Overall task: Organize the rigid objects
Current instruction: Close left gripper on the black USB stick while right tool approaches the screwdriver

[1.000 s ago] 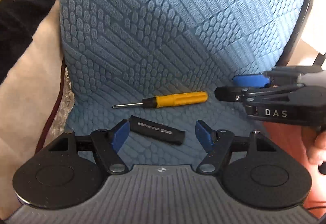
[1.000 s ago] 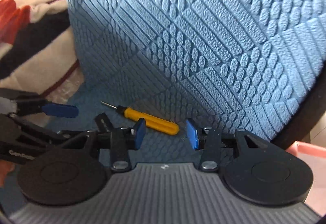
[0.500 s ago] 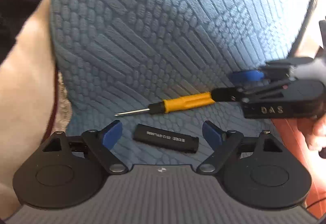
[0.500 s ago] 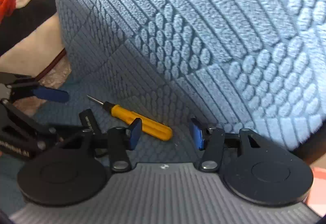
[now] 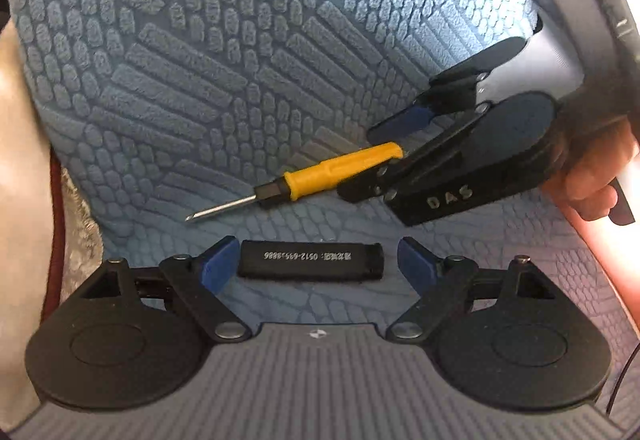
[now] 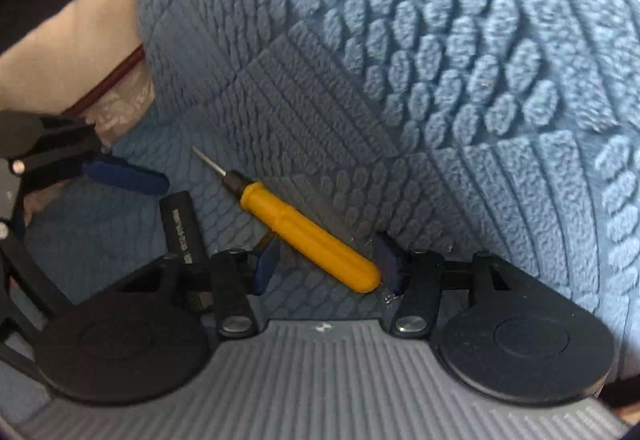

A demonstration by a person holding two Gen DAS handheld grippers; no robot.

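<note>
Both grippers apart — right gripper (image 6: 326,264) straddling screwdriver (image 6: 308,236) handle, left gripper (image 5: 316,264) around black stick (image 5: 310,260) — close squarely, mid-body.

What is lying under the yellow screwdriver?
The screwdriver lies on the blue textured cushion. Whether anything is beneath the cushion cannot be seen; the fabric covers it.

The black stick (image 5: 310,261) low in the frame carries upside-down white print with the number 0512-695?8886, one character unclear; the right gripper (image 5: 394,144) body reads "DAS".
</note>
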